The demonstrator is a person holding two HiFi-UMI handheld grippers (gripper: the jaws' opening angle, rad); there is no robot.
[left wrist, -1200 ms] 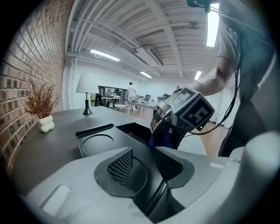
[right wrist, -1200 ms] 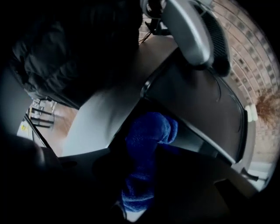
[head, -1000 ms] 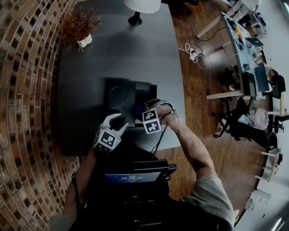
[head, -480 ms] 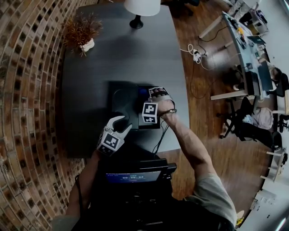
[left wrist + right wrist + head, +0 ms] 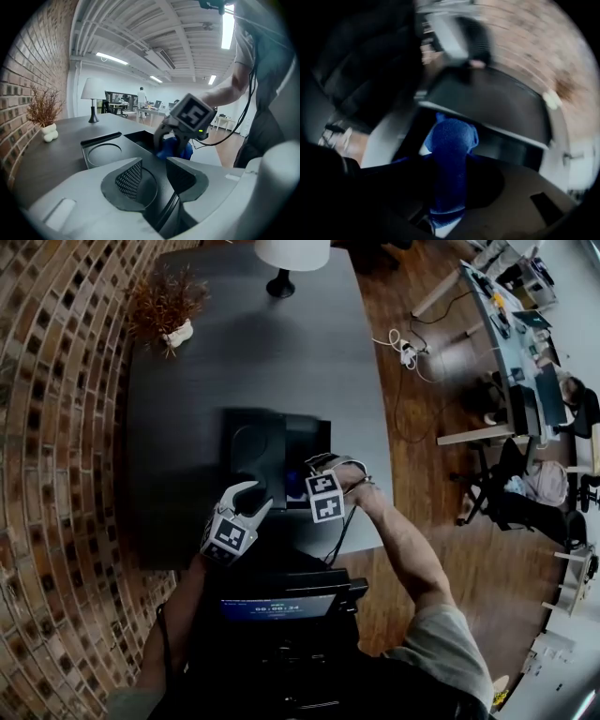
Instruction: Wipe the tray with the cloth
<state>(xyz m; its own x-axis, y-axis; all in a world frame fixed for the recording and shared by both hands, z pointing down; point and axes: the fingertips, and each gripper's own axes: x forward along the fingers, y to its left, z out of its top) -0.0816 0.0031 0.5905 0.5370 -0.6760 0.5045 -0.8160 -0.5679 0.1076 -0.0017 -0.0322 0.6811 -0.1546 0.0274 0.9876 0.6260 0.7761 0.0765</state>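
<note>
**Head view.** My left gripper (image 5: 255, 495) sits at the near left corner of the black compartment tray (image 5: 319, 427) on the dark grey table (image 5: 234, 352). My right gripper (image 5: 305, 474) points down into the tray's near right compartment, with a blue cloth (image 5: 291, 476) at its tips. Far beyond both sets of jaws, a dried plant in a white pot (image 5: 167, 306) and a white-shaded lamp (image 5: 292, 257) stand at the table's far end, beside a brick wall (image 5: 47, 427).

**Left gripper view.** My left jaws stand apart. The tray's near rim runs between them, and neither pad can be seen pressing on it. A round recess of the tray lies just ahead and a second one beyond it. Ahead and to the right, my right gripper stands in the deeper compartment, with the cloth bunched under its marker cube (image 5: 193, 115).

**Right gripper view.** The picture is blurred. My right jaws are clamped on the cloth, which runs up between them and bulges past the tips. Directly below the tips is the tray's dark compartment. I cannot tell whether the cloth touches its floor.
</note>
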